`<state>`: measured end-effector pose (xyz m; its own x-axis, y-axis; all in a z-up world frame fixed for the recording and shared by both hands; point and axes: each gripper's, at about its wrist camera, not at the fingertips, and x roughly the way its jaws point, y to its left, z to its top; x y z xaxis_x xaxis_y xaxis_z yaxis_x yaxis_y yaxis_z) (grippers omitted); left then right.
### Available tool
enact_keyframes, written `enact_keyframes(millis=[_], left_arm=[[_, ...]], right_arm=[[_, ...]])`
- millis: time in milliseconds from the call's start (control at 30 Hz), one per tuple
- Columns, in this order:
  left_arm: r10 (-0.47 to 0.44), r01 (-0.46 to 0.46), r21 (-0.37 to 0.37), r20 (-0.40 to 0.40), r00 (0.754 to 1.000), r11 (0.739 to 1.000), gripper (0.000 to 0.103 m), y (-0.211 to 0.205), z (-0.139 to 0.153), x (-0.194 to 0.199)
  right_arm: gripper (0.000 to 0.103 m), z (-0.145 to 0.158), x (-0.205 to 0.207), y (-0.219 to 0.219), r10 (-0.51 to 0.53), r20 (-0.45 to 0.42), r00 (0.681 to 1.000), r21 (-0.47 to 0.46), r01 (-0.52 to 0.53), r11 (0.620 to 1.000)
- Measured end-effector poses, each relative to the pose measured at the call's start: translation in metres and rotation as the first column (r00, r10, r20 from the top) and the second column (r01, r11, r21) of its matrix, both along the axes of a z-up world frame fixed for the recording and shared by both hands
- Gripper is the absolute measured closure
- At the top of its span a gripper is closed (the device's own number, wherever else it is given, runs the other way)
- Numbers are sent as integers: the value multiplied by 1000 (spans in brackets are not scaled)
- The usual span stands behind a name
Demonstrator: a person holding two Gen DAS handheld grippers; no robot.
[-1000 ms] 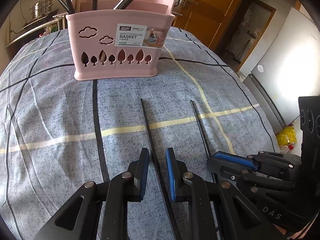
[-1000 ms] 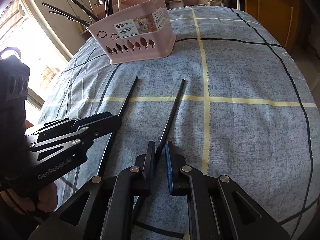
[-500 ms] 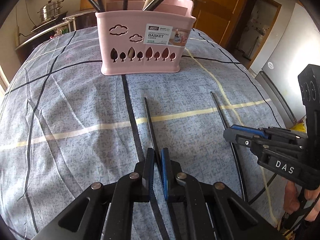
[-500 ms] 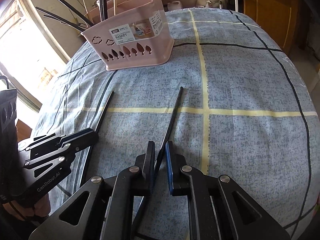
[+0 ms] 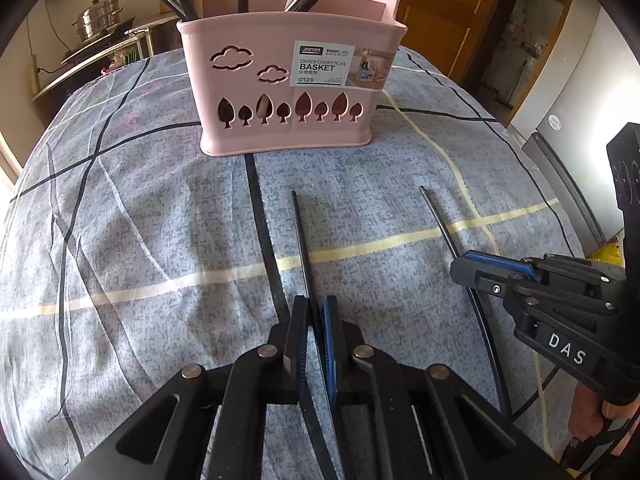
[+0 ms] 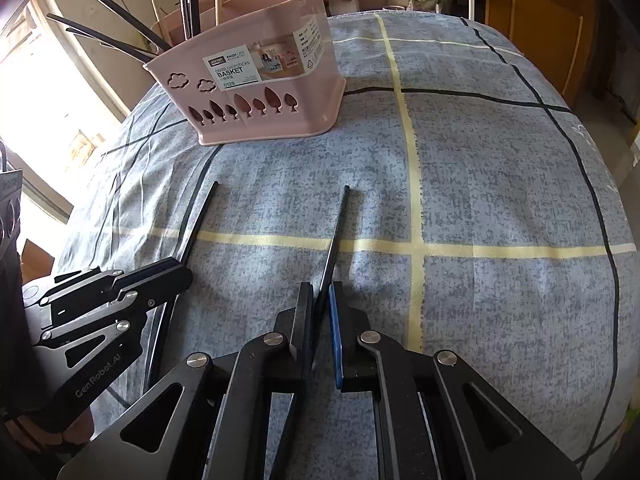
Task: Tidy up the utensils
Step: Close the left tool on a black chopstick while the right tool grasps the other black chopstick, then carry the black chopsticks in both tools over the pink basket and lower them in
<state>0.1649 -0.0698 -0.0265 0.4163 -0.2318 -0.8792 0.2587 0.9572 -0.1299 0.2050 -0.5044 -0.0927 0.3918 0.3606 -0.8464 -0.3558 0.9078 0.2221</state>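
My two tools work over a table draped in a grey-blue checked cloth (image 5: 140, 220), crossed by black and pale yellow lines. At its far side stands the pink plastic chopsticks basket (image 5: 288, 80), cut with cloud and tree shapes and labelled on its front wall; dark chopsticks and a pale utensil handle lean out of its top. Beyond the table, a steel pot (image 5: 98, 20) sits on a counter at the left and a brown wooden door (image 5: 444, 12) closes the room at the right. Nearer to me, my left gripper (image 5: 314, 312) has its jaws pressed onto a black chopstick (image 5: 300, 236) whose tip points toward the basket, its far end close over the cloth. My right gripper (image 6: 320, 300), just beside it, is closing its jaws on the second black chopstick (image 6: 336, 236), which runs between them and points the same way. The two sticks lie roughly parallel, near each other, well short of the basket.
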Motion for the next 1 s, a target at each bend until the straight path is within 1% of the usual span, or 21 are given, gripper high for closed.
enact_keyframes(millis=[67, 200, 433, 600, 800, 933, 1000], left_arm=[[3, -3, -17, -2, 1000, 1000, 98, 3, 3, 3], [6, -5, -45, 32, 999, 999, 98, 8, 16, 1], [-3, 11, -66, 128, 992, 998, 98, 14, 56, -2], [7, 10, -86, 199, 980, 996, 98, 19, 91, -4], [21, 8, -100, 286, 958, 995, 98, 27, 132, -3], [18, 14, -94, 338, 941, 995, 98, 29, 152, -4], [18, 17, -97, 350, 937, 995, 98, 31, 154, -6]], right_arm=[[97, 1, 0, 0, 4, 0, 1000, 3, -4, 1000], [98, 9, -2, 0, 7, 23, 1000, 28, -8, 1000], [98, 37, -6, 0, 20, 89, 996, 69, -26, 997], [98, 68, -9, -4, 16, 162, 987, 116, -35, 993], [98, 105, -11, -8, 1, 247, 969, 159, -41, 986], [98, 125, -13, -10, -10, 304, 953, 179, -47, 983], [98, 131, -15, -11, -12, 324, 946, 187, -51, 981]])
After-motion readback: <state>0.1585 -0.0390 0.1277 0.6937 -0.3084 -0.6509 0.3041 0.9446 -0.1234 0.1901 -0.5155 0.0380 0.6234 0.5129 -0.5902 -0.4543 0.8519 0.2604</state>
